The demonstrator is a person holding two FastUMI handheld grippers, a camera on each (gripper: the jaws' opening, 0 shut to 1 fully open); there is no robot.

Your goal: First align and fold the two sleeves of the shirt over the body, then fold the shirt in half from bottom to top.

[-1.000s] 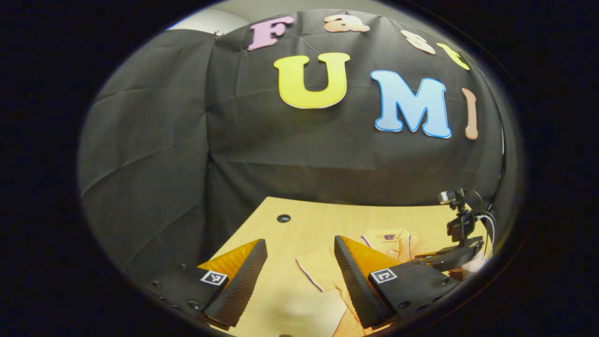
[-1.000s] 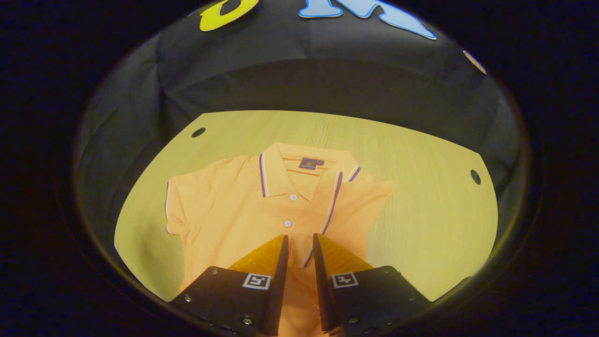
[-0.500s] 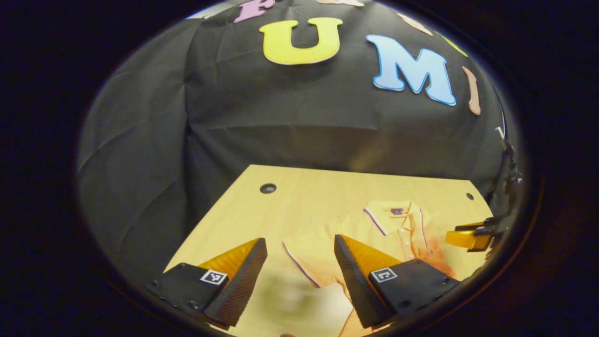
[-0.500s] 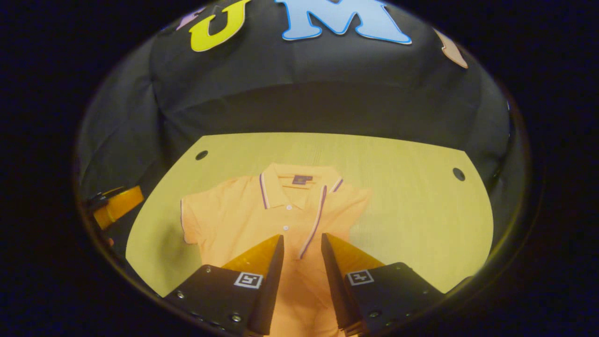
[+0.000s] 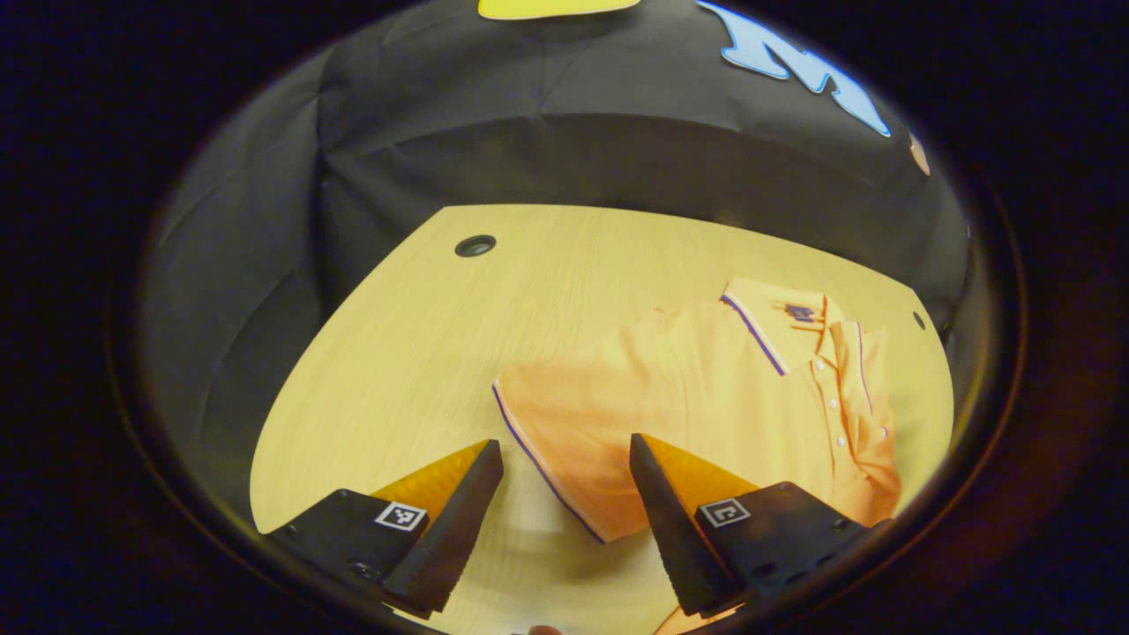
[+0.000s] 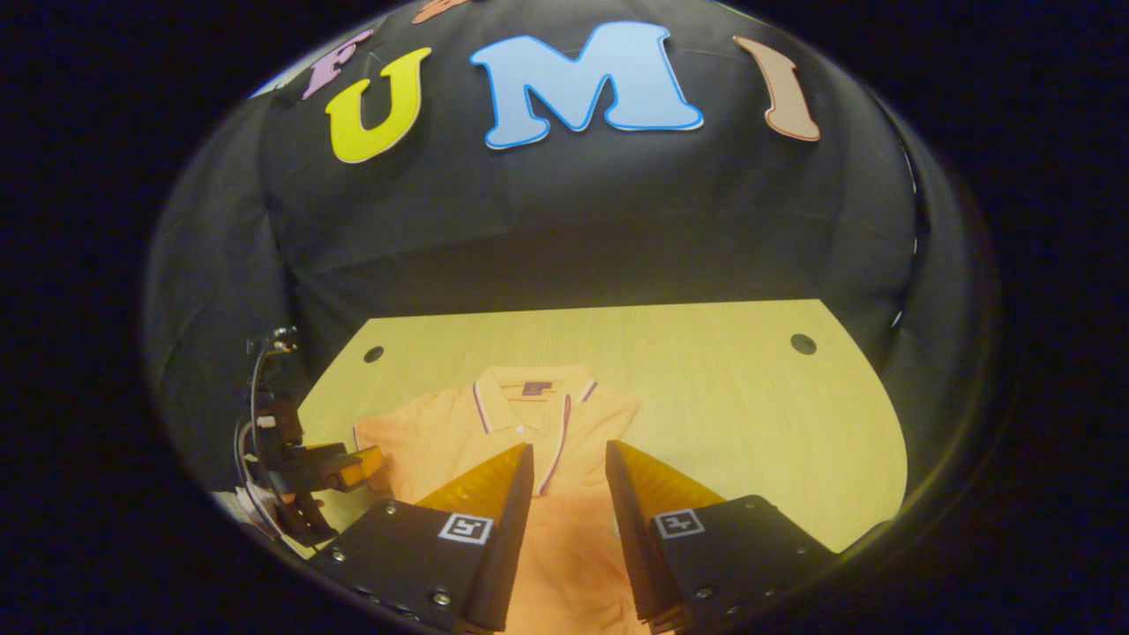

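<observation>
Below, the shirt (image 5: 732, 397) flat on the table (image 5: 423, 335), its sleeve (image 5: 564, 432) between the wide left claw (image 5: 564, 494), seemingly untouched.

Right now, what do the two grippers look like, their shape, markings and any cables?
Each gripper, left gripper and right gripper, has two wedge-shaped fingers tapering forward, on black bolted bases, each bearing a small square black-and-white marker. Seen from the right gripper view, the left gripper carries a black mount with thin looping cables.

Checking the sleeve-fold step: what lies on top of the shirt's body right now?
The shirt lies on the table. One sleeve is folded over its body. The other sleeve lies spread out. Grippers cover its lower part.
</observation>
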